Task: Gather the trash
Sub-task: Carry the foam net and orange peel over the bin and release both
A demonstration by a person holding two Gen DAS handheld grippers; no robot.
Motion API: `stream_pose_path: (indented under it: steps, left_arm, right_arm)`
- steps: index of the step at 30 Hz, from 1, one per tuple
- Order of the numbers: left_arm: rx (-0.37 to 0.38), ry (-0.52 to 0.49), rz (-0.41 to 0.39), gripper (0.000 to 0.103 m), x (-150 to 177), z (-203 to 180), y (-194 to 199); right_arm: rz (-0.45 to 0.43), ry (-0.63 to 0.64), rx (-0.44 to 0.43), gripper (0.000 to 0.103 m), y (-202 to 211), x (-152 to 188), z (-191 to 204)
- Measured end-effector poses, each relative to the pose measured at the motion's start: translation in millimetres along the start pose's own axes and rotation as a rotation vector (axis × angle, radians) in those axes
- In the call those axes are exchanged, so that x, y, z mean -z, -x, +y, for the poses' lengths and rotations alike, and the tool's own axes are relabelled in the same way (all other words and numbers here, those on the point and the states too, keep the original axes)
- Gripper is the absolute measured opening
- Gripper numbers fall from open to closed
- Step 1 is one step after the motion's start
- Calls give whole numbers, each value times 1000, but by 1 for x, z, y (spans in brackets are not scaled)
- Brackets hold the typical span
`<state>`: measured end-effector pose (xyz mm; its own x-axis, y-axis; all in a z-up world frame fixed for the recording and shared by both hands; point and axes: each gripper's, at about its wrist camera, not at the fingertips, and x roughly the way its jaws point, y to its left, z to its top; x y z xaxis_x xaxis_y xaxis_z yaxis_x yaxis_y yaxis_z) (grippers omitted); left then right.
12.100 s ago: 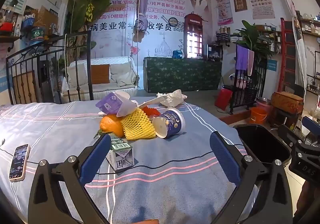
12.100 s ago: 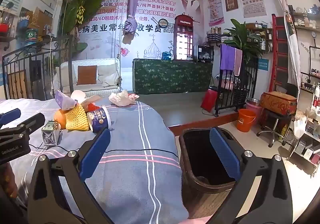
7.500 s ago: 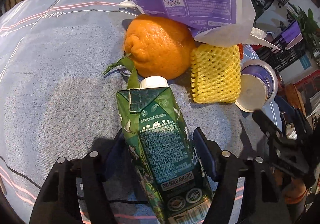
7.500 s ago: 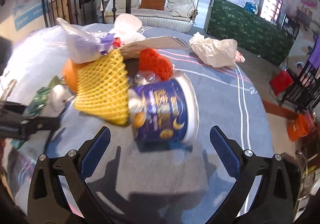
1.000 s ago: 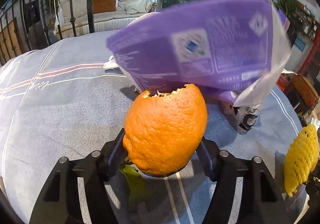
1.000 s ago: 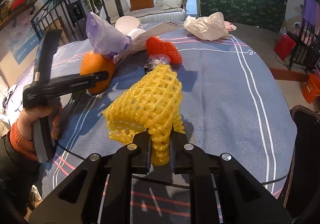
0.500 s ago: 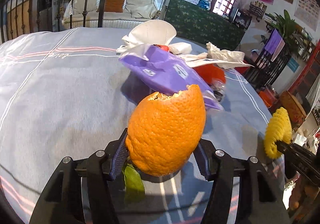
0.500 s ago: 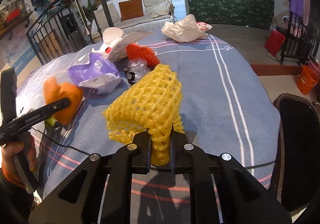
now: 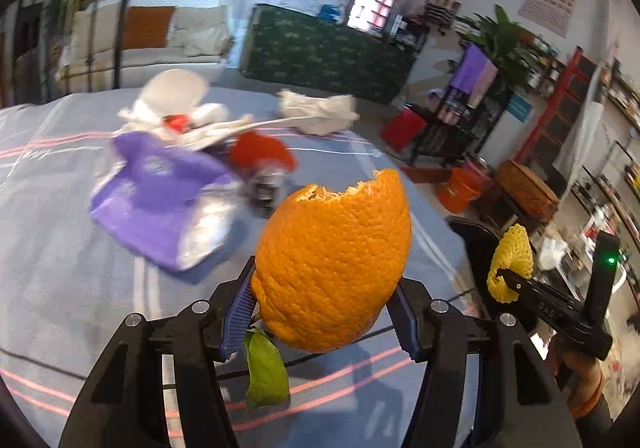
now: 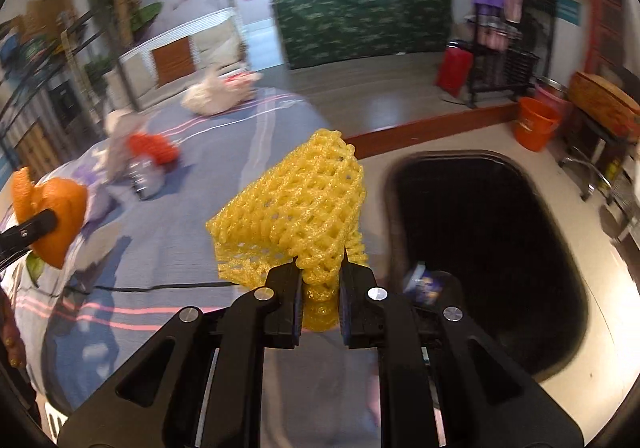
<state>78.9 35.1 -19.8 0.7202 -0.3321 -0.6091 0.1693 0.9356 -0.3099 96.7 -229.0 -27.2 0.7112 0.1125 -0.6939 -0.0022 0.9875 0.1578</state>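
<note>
Between the jaws of the right gripper (image 10: pixel 319 280) sits a pinched fold of yellow foam net (image 10: pixel 296 208); the jaws are drawn narrow on it, and most of the net stands free above and to the left of the pads. The net hangs over the right edge of the table (image 10: pixel 192 248), just beside the near-left rim of the black bin (image 10: pixel 480 248), which stands on the floor to the right. A blue cup (image 10: pixel 424 282) lies inside the bin near that rim.

The left gripper (image 9: pixel 320 308) has its jaws set mid-width against both sides of an orange peel (image 9: pixel 334 266), torn edge uppermost, with a green leaf (image 9: pixel 266 368) hanging below. The peel is lifted clear of the striped cloth.

Farther off on the table remain a purple wrapper (image 9: pixel 160 192), a red net (image 9: pixel 260 154), a crumpled clear item too blurred to identify (image 9: pixel 266 184), white paper scraps (image 9: pixel 176 96) and a wad of white paper (image 9: pixel 316 112) at the far edge.

Step in hand, as judged: carry both held items to the bin. Next move: bring the right gripper fully over the bin mouth, then part the jaws; the light net may cling to a pad. The left gripper is well apart from the bin and must travel right across the table before it releases.
</note>
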Motion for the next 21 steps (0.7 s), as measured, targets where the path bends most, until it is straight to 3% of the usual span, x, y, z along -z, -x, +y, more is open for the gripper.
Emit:
stream_pose_path:
  steps: [8,16,18,20,21]
  left_arm:
    - [175,-160,49,58,-11,-92,-43]
    - [303,-249,130,58,-4,-161,-82]
    - [318,-268,144,58,-1,-173,-89]
    - [330,-287,165,58,2,-184,-99]
    - [336,-292,175,58,4,-187,-101]
  right_arm:
    - [54,-162,180,14,-8,13,-96]
    - [128,-214,213,16,-36,24,-127]
    - [143,-213,209,24,-42,24,-126]
    - [140,-233,209,51,-44,26,-128]
    - [134,-244,207,52,-43,27,-129]
